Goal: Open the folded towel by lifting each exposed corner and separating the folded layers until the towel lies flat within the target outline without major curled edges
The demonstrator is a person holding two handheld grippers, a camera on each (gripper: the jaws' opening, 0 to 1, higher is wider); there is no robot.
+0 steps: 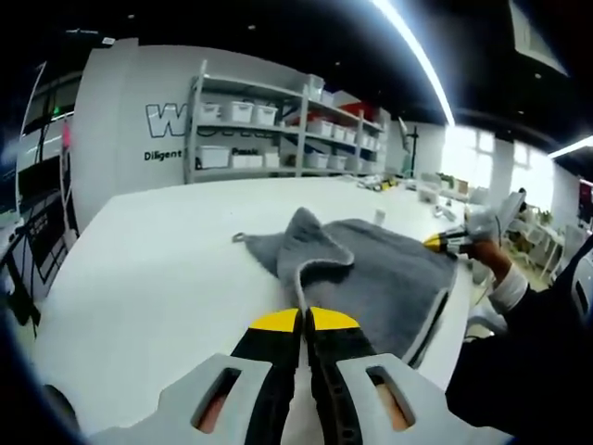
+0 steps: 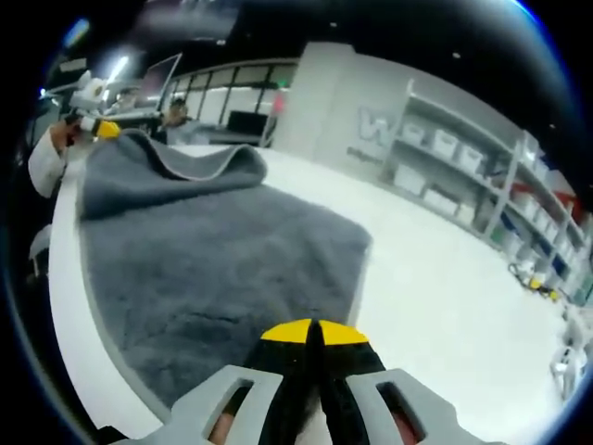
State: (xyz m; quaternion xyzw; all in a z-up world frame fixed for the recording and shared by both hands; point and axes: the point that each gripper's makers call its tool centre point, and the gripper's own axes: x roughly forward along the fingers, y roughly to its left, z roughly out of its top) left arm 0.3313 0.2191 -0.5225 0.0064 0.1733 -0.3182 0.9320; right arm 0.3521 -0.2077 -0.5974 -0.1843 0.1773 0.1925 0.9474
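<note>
My left gripper point(image 1: 304, 320), nearest in the left gripper view, has its yellow-tipped jaws pressed together on the near edge of the grey towel point(image 1: 371, 269); the pale hem runs straight into the tips, so I judge that I hold that edge in a pinch. My right gripper point(image 2: 313, 331), nearest in the right gripper view, is likewise closed, its tips meeting at the towel's near border point(image 2: 222, 269). I judge that it grips the cloth too, though the contact itself is hidden beneath the jaws.

The towel lies on the white bench point(image 1: 157, 269), spread across much of it and close to the bench's edge on one side. Most of the cloth is already flat. One corner flap point(image 1: 310, 236) stands raised and curled over the main sheet, showing its pale binding; in the right gripper view the same raised fold point(image 2: 185, 162) rolls along the far end. A small hanging loop point(image 1: 239, 238) projects from the towel's left corner.

Holding opposite edges lets me draw the sheet taut and lay that curled fold down. I can make out no target outline on the bench.

Beyond the bench stand storage shelves point(image 1: 278, 130) with white bins, against a lettered wall.
</note>
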